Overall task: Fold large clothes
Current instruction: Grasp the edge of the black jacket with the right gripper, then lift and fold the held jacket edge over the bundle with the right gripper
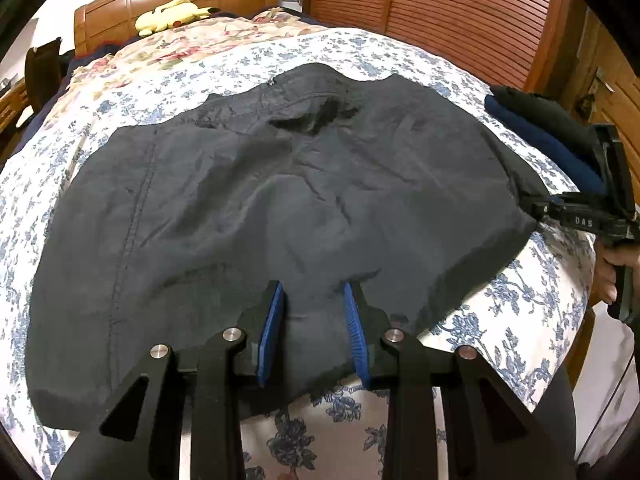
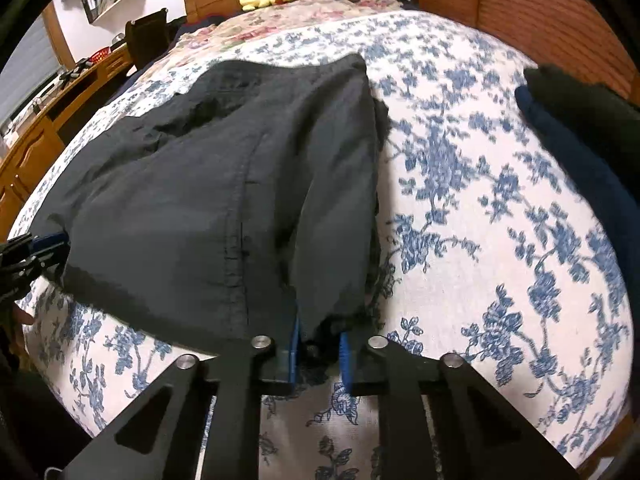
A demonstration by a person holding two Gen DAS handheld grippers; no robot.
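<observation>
A large dark grey garment (image 1: pixel 280 200) lies spread on the floral bedspread (image 1: pixel 500 312), collar end toward the headboard. My left gripper (image 1: pixel 314 328) is over its near hem, blue pads apart with cloth lying between them. My right gripper (image 2: pixel 318 354) holds the garment's (image 2: pixel 224 200) right near corner, cloth bunched between its blue pads. The right gripper also shows in the left wrist view (image 1: pixel 560 210) at the garment's right edge. The left gripper shows at the left edge of the right wrist view (image 2: pixel 36 248).
A stack of folded dark and navy clothes (image 1: pixel 548 136) sits at the bed's right side. A yellow plush toy (image 1: pixel 172 14) lies by the wooden headboard. A slatted wooden wardrobe (image 1: pixel 460 12) stands on the right, a desk (image 2: pixel 48 120) on the left.
</observation>
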